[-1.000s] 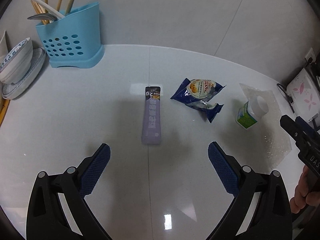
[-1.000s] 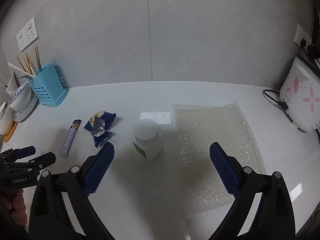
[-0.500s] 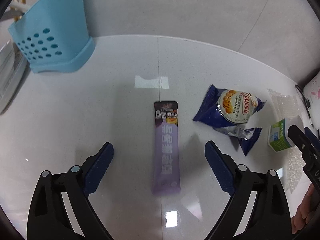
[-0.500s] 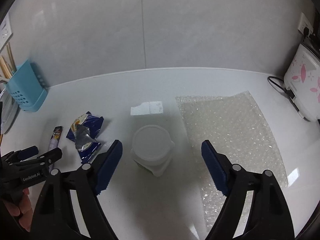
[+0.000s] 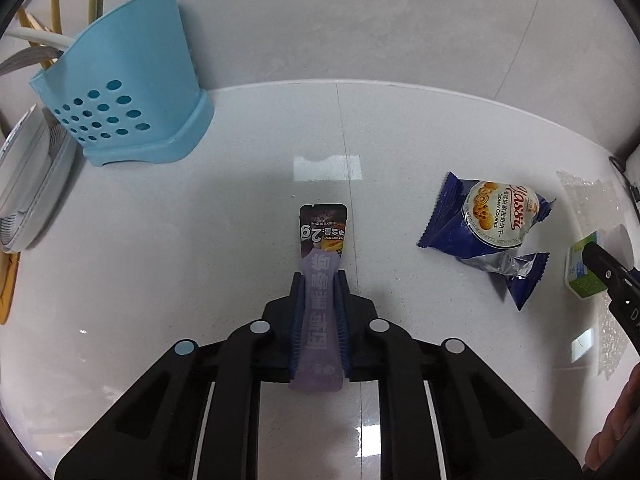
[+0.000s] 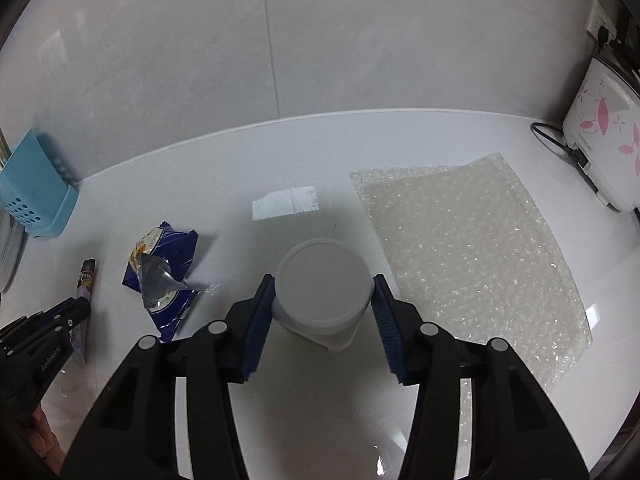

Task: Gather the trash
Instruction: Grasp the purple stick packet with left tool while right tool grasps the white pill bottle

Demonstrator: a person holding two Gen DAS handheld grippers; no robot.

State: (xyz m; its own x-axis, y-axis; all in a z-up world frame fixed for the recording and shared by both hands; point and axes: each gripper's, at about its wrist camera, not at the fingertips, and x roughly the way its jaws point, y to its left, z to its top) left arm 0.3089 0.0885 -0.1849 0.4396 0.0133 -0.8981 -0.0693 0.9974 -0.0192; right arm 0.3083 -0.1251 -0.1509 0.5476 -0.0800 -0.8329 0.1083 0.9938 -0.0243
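**Two hand-held grippers closing on trash items on a glossy white tabletop**

Left hand-held gripper (image 5: 319,280): ribbed blue pads pinch the flat lilac stick sachet (image 5: 320,308). Right hand-held gripper (image 6: 322,285): pads flank the round white plastic tub (image 6: 322,286); contact cannot be confirmed. Left of the tub lies a crinkled blue foil cookie wrapper (image 6: 162,266), right of it a bubble-wrap sheet (image 6: 472,256). Far left of the tub stands a perforated turquoise utensil caddy (image 5: 124,108).
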